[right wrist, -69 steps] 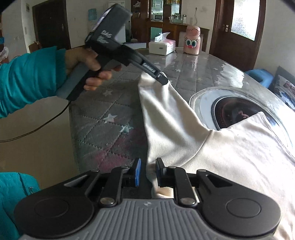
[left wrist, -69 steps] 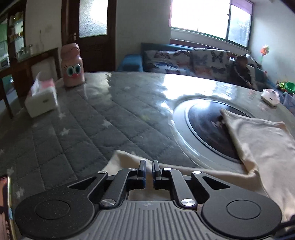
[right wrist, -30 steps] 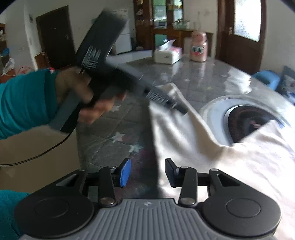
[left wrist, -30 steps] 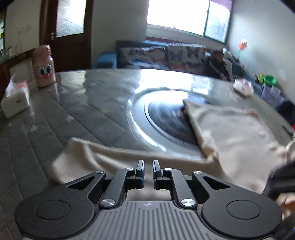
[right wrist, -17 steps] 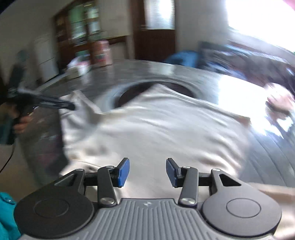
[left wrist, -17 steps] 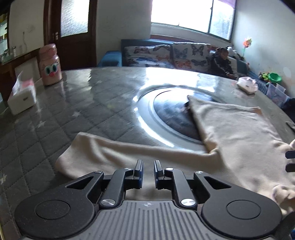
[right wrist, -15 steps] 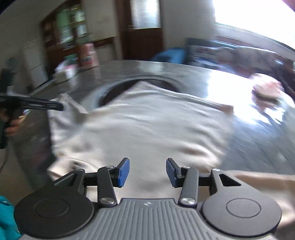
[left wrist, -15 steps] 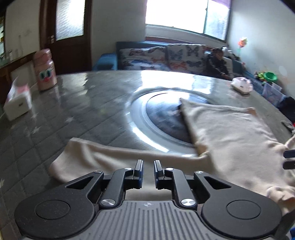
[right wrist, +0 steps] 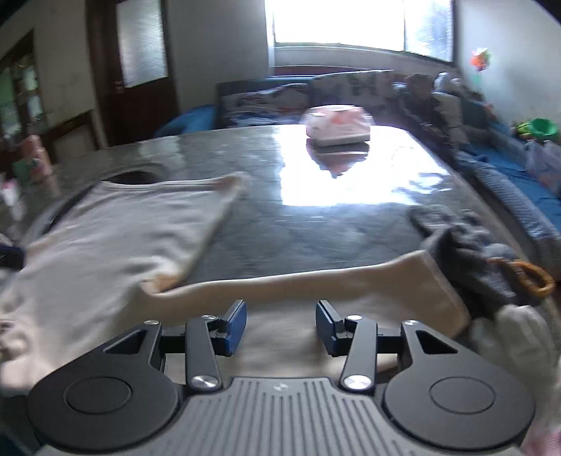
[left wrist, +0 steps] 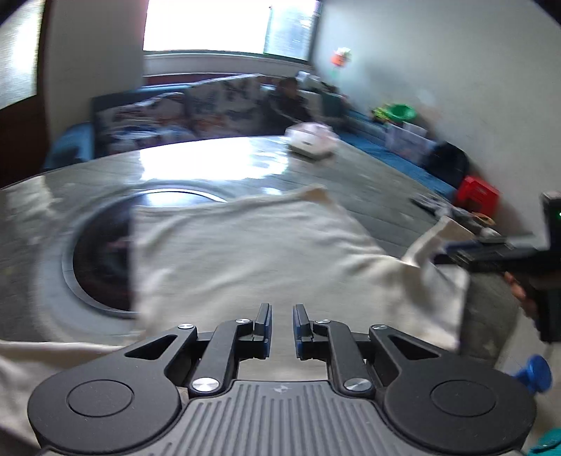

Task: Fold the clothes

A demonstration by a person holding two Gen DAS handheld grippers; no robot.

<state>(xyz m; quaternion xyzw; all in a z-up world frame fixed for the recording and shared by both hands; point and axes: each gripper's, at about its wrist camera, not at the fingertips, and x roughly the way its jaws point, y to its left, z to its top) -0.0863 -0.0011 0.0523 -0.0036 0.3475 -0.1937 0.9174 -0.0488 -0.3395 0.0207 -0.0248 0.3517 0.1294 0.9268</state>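
Behind everything is a room with a bright window [right wrist: 361, 21] and a long sofa [right wrist: 315, 91] against the wall. Closer in, a big grey table [right wrist: 315, 217] fills most of both views, with a dark round plate [left wrist: 101, 245] set into its middle. A cream top [left wrist: 245, 252] lies spread flat on the table, and part of it covers the round plate. One sleeve [right wrist: 315, 284] stretches out to the side, just past the right gripper [right wrist: 280, 324]. A dark pile of clothes [right wrist: 484, 259] sits at the end of that sleeve, touching it. A tissue box [right wrist: 336, 126] stands far back on the shiny part of the table. The right gripper has its blue fingers [right wrist: 235, 326] wide apart, low over the sleeve, and they hold nothing. The left gripper [left wrist: 282, 326] has its fingers only a little apart, over the near edge of the top, and nothing is between them. In the left view the right gripper shows at the far right, and the sleeve end looks lifted up next to its tip, but it is too blurry to tell if they touch.
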